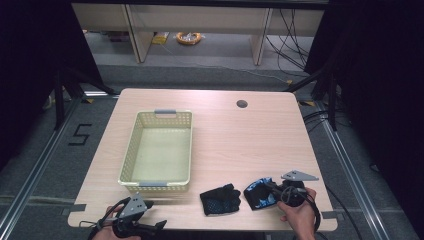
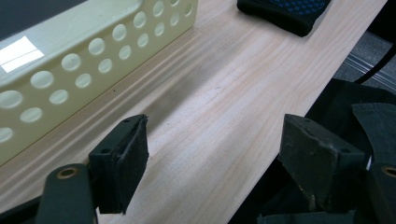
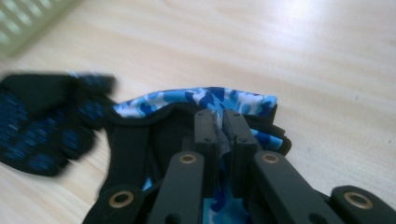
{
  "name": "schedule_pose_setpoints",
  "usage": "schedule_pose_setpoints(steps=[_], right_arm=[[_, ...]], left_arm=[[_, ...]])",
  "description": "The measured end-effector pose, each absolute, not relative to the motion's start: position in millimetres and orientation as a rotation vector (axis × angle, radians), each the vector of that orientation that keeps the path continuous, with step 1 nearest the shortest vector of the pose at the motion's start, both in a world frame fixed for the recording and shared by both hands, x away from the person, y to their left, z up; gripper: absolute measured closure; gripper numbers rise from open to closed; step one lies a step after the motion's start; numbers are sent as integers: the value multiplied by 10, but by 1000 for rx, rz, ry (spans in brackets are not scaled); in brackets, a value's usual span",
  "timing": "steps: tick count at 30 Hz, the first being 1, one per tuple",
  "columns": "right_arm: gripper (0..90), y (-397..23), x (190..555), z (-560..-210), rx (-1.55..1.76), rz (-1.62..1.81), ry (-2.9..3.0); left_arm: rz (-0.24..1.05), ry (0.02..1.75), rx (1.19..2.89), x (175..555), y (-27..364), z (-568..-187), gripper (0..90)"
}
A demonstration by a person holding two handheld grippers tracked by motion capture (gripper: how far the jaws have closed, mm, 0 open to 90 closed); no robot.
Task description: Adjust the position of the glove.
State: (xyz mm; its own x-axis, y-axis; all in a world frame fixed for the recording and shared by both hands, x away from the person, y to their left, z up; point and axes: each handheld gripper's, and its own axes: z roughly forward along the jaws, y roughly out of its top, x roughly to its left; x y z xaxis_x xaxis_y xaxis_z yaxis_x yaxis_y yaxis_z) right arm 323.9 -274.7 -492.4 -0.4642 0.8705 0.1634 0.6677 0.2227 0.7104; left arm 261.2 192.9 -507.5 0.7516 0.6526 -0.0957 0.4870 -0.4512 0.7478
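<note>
A blue camouflage glove [image 1: 258, 192] lies near the table's front right edge, and my right gripper [image 1: 272, 189] is shut on it. In the right gripper view the jaws pinch a fold of that glove [image 3: 196, 99] at the right gripper's [image 3: 222, 116] tips. A black glove with blue dots [image 1: 220, 198] lies flat just to its left, also seen blurred in the right gripper view [image 3: 42, 126]. My left gripper [image 1: 157, 225] rests at the front left edge, and in the left gripper view the left gripper [image 2: 215, 126] is open over bare wood.
A pale yellow perforated basket [image 1: 131, 150] stands on the left half of the table, and its holed wall [image 2: 84, 60] is close to the left jaws. A round cable hole [image 1: 242, 104] sits at the back. The black glove [image 2: 285, 11] lies beyond the left gripper.
</note>
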Motion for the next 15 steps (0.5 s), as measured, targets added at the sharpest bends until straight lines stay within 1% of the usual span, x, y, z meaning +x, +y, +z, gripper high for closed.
schedule_pose_setpoints(steps=[3,4,6,7,8,9,10,13,14,15], right_arm=[[857,-2748,3160,-4791,1439,1209,2173],[857,-2748,3160,-4791,1439,1209,2173],[857,-2731,3125,-4754,1419,1220,2154],[857,-2692,3077,-4719,1471,1238,2134],[857,-2706,3075,-4694,1417,1238,2158],[857,-2669,3039,-4666,1447,1275,2147],[857,-2657,3039,-4653,1412,1299,2145],[856,-2556,3001,-4603,1408,1316,2145],[856,-2523,3000,-4602,1393,1320,2154],[856,-2470,2999,-4605,1377,1340,2164]], left_arm=[[282,855,2151,2620,1934,-5079,231],[255,849,2141,2613,1932,-5076,231],[275,858,2142,2616,1935,-5075,227],[273,843,2135,2621,1934,-5071,224],[271,847,2133,2619,1933,-5071,221],[288,835,2153,2629,1948,-5066,218],[272,847,2135,2620,1937,-5072,217],[305,821,2160,2648,1955,-5066,212],[271,850,2131,2619,1934,-5071,212],[270,852,2130,2619,1933,-5072,212]])
